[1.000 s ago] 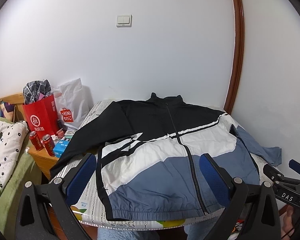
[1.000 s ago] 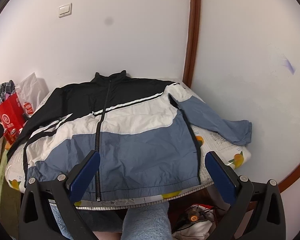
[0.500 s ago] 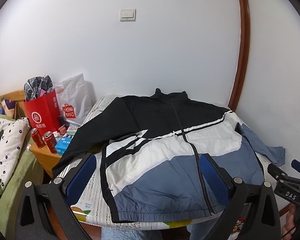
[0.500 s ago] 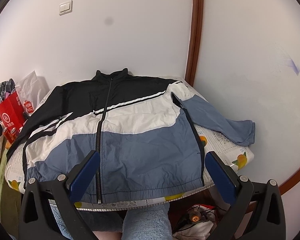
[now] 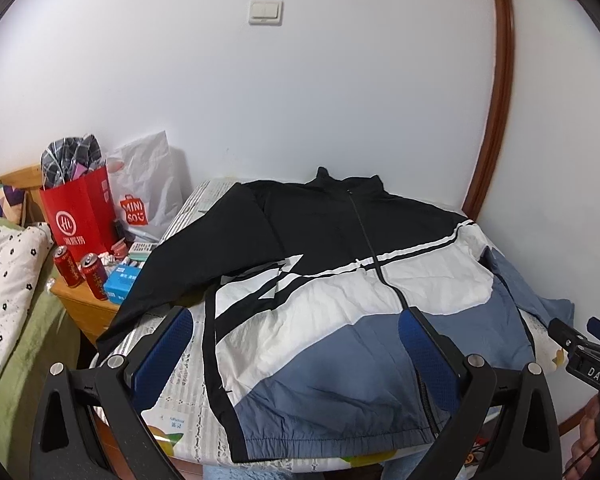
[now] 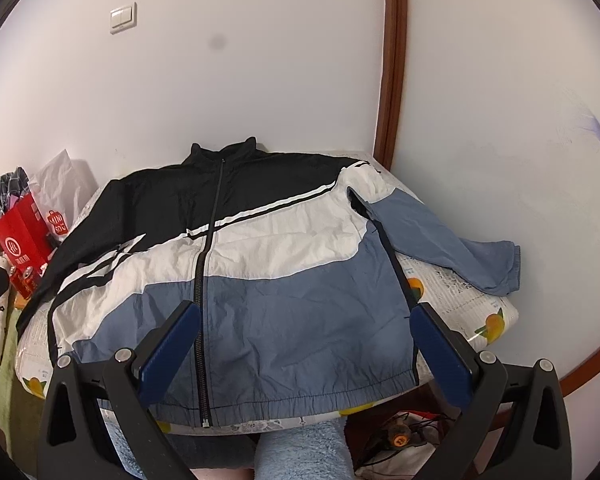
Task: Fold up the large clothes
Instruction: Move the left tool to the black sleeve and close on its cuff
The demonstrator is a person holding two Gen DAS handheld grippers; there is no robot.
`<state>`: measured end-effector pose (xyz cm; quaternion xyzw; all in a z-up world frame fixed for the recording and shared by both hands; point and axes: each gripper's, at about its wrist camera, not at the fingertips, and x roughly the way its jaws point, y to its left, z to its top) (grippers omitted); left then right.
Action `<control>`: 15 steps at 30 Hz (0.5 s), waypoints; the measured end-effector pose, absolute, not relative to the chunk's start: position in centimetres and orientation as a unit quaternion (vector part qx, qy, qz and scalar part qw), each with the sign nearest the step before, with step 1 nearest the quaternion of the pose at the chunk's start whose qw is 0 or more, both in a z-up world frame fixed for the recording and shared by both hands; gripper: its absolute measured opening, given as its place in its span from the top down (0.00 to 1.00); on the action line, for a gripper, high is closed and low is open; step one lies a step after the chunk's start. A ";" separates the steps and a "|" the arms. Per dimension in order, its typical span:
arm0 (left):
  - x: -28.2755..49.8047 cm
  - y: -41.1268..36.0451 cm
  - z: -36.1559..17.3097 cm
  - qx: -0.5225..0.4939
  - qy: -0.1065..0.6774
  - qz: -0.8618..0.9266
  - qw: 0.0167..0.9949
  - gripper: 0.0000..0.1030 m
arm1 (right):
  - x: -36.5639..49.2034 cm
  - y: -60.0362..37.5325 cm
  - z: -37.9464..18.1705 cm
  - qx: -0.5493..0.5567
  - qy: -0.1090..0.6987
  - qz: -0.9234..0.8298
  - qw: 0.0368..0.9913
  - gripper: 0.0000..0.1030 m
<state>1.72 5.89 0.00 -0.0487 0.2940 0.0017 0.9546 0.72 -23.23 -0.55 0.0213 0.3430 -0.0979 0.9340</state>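
Both views have crept nearer the jacket (image 6: 260, 264), spread flat on the table (image 6: 480, 312); our left hand-held gripper (image 5: 300, 360) and right hand-held gripper (image 6: 304, 352) gape empty; we risk the slick, overhanging blue sleeve (image 6: 460, 248) slipping off.

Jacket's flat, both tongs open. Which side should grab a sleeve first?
Right, probably. The blue sleeve lies fully spread on the table beside the right tongs; the black sleeve droops off the edge beyond the left tongs.

Jackets: one (image 6: 260, 280), spread flat
Grippers: two, left (image 5: 296, 356) and right (image 6: 306, 350)
Red cans: two (image 5: 82, 272)
Bags: two, red (image 5: 82, 212) and white (image 5: 152, 184)
Light switches: one (image 5: 265, 12)
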 end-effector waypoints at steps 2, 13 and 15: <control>2.7 6.2 -0.6 -0.047 0.302 0.008 0.952 0.00 | 1.5 -23.3 -0.8 0.017 0.347 -0.099 0.932 0.00; 8.7 10.1 -5.3 -0.051 0.361 0.053 0.929 0.00 | 7.2 -23.8 -4.5 0.014 0.377 -0.094 0.922 0.01; 9.6 10.8 -6.0 -0.054 0.370 0.058 0.926 0.01 | 8.3 -23.6 -4.9 0.003 0.378 -0.095 0.921 0.02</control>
